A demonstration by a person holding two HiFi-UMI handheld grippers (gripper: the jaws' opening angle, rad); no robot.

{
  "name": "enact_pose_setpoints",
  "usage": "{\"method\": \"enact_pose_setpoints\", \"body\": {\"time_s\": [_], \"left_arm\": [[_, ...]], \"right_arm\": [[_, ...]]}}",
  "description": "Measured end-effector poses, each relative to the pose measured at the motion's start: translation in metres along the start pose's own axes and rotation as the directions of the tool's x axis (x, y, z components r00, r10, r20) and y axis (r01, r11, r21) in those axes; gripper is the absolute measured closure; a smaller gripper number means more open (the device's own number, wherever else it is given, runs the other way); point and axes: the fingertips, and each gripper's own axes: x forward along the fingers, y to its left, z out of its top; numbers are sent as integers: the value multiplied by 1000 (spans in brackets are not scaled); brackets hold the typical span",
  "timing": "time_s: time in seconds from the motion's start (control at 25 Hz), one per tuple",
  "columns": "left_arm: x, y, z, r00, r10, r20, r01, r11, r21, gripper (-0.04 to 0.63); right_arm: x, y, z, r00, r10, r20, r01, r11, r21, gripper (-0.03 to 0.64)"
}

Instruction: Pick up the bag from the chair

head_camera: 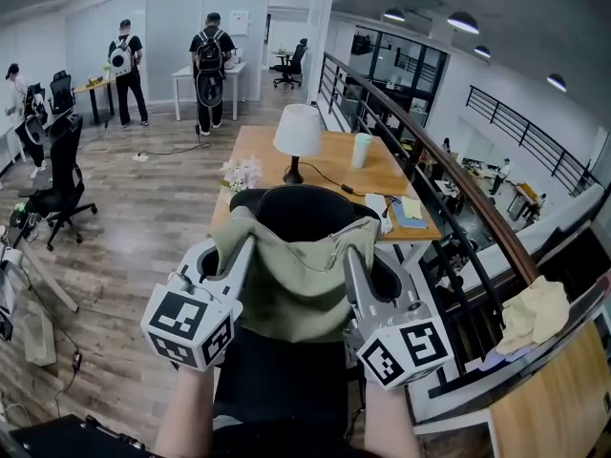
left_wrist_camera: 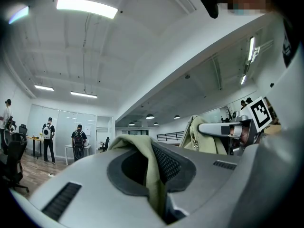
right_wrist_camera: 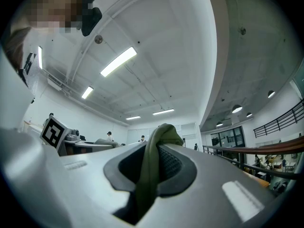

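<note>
In the head view an olive-green bag (head_camera: 301,280) hangs spread between my two grippers, in front of the black chair (head_camera: 304,208). My left gripper (head_camera: 241,239) is shut on the bag's left top edge. On the right top edge my right gripper (head_camera: 359,243) is shut. The left gripper view shows green cloth (left_wrist_camera: 153,175) pinched in the left gripper (left_wrist_camera: 153,161), with the right gripper (left_wrist_camera: 223,128) and the bag's other corner (left_wrist_camera: 199,134) beyond. In the right gripper view a green fold (right_wrist_camera: 151,167) is clamped in the right gripper (right_wrist_camera: 153,159).
Behind the chair stands a wooden desk (head_camera: 329,165) with a white lamp (head_camera: 298,132), a cup (head_camera: 361,149) and flowers (head_camera: 241,173). A railing (head_camera: 449,170) runs along the right. An office chair (head_camera: 62,175) stands at the left. People stand at the far tables (head_camera: 210,60).
</note>
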Motion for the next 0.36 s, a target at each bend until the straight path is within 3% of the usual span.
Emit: {"method": "enact_pose_setpoints", "body": {"time_s": [0.36], "left_arm": [[6, 9, 0, 1000, 2, 1, -2, 1000, 4, 584]], "right_arm": [[10, -1, -2, 1000, -3, 5, 3, 1000, 2, 568]]}}
